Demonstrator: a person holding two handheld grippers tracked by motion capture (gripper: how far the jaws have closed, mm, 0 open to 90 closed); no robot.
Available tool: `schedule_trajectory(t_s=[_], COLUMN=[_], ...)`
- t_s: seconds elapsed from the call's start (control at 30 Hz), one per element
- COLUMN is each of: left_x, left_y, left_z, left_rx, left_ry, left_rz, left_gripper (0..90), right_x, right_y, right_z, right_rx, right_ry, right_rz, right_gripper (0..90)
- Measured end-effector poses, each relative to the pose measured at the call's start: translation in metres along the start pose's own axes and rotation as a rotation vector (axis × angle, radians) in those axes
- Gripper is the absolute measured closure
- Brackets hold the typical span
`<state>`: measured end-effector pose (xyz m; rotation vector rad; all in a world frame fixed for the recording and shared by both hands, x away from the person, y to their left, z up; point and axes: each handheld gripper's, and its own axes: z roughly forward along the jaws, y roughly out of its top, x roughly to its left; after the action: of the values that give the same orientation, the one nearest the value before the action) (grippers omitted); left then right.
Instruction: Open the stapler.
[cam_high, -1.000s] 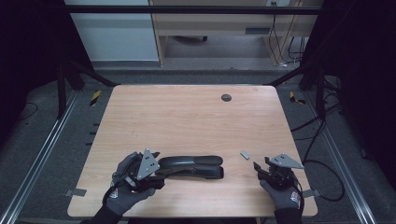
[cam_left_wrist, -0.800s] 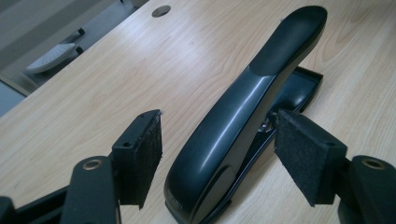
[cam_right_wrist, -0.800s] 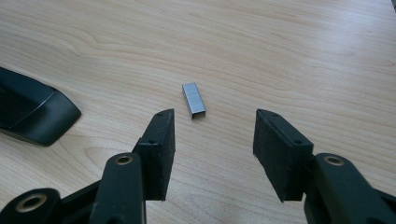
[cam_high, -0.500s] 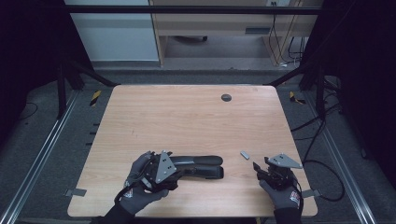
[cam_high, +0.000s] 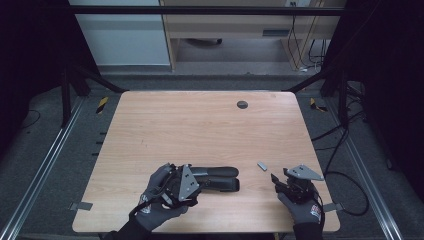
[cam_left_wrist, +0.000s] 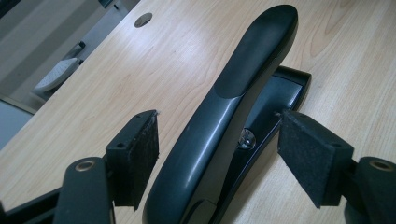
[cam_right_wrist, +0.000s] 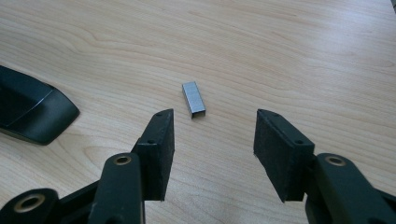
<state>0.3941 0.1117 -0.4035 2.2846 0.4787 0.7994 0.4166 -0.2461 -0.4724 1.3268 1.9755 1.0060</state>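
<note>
Left gripper has just been opening, fingers apart on either side of the stapler, not pinching it; right gripper fingers apart too, staples lying just past the tips.

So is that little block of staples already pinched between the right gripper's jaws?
No, the block of staples lies loose on the table, ahead of the open right gripper.

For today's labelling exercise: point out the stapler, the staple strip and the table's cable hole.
stapler (cam_left_wrist: 233, 116), left gripper view, on its top arm.
staple strip (cam_right_wrist: 193, 99), right gripper view, on its top face.
cable hole (cam_high: 242, 104), high view, on its middle.
</note>
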Motion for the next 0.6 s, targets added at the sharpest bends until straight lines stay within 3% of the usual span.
schedule_trajectory(t_s=[0.33, 0.6], left_x=[-0.009, -0.018], left_y=[0.004, 0.006], left_z=[0.005, 0.01], left_rx=[0.012, 0.033], left_ry=[0.021, 0.048], left_rz=[0.039, 0.095], left_gripper=[28.5, 27.9], right_x=[0.0, 0.0], right_y=[0.0, 0.0], right_z=[0.0, 0.001], right_rx=[0.0, -0.002], right_ry=[0.0, -0.003], right_rz=[-0.001, -0.009], right_gripper=[48.5, 48.5])
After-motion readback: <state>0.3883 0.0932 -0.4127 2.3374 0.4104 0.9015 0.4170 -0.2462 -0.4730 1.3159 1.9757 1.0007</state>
